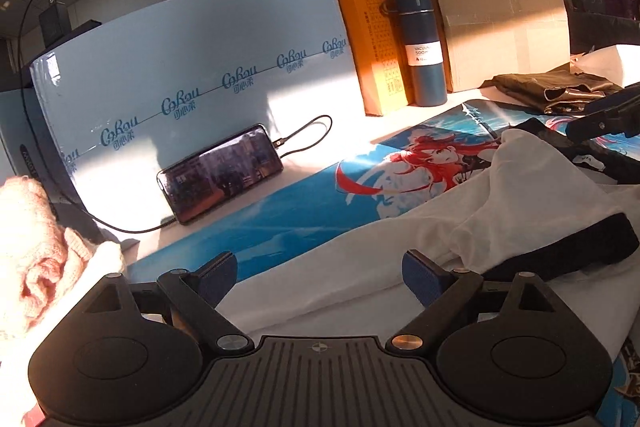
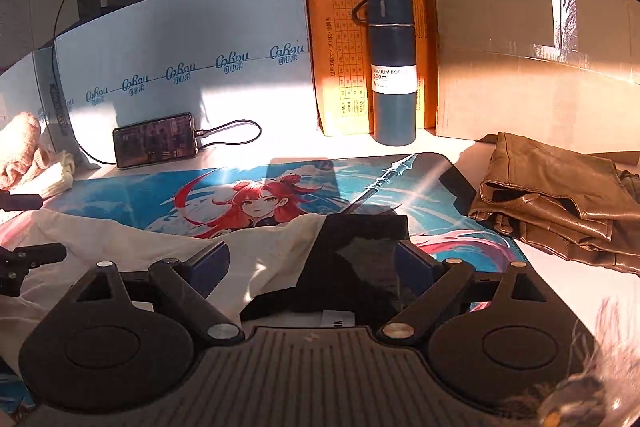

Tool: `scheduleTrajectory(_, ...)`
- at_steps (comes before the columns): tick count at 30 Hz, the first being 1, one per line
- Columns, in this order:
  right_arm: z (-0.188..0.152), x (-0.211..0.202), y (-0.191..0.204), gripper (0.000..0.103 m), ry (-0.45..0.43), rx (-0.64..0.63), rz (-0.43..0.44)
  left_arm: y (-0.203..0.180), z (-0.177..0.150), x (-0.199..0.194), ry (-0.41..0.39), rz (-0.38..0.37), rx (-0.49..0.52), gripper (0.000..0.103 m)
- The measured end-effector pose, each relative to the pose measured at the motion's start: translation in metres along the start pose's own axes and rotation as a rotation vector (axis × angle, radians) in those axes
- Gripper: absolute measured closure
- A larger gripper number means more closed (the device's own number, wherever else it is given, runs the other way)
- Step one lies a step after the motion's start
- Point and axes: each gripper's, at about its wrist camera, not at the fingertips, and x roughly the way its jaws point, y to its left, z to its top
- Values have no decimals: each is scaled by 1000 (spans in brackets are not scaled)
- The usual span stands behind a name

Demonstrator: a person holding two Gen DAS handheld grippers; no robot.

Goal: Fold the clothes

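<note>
- The white shirt [image 1: 420, 227] with black sleeves lies crumpled on the blue picture mat [image 2: 168, 195], right in front of me, and covers the mat's near part.
- My left gripper [image 1: 320, 277] has its jaws spread wide with nothing between them; it hangs over the near white edge of the shirt.
- My right gripper [image 2: 312, 269] is also spread wide, and a black sleeve [image 2: 356, 251] lies in the gap between its fingers, ungripped.
- A folded brown leather garment [image 2: 560, 203] sits on the white table [image 2: 560, 287] to the right of the mat.
- A pink knitted piece [image 1: 36, 251] is heaped at the left end.
- Behind the mat, a phone [image 2: 156, 141] with a cable plugged in leans on a pale blue board [image 2: 180, 27].
- A dark blue bottle [image 2: 392, 67], lid on, stands upright before an orange box [image 2: 336, 47] and beside a brown cardboard box [image 2: 520, 67]; what these hold I cannot tell.
</note>
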Motion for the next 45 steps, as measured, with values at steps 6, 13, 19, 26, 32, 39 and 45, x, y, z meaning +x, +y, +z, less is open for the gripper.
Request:
scheduleTrajectory(6, -15, 22, 18, 13, 104, -111, -74, 42, -8, -10, -1, 123, -71, 11)
scheduleTrajectory(13, -13, 15, 24, 14, 60, -182, -110, 115, -15, -16, -13, 52, -214, 12)
scheduleTrajectory(19, -9, -32, 82, 13, -176, -318, 56, 156, -32, 7, 15, -162, -333, 15)
scheduleTrajectory(26, -26, -42, 202, 14, -169, -505, 427, 165, -35, 28, 50, -208, -290, 19)
scheduleTrajectory(32, -41, -35, 272, 21, -117, -653, 562, 171, -37, 53, 125, -279, -314, 43)
scheduleTrajectory(39, -50, -18, 330, 57, -18, -757, 662, 174, -44, 53, 108, -282, -310, 60)
scheduleTrajectory(45, -49, -5, 338, 67, 34, -723, 668, 162, -40, 51, 112, -260, -236, 78)
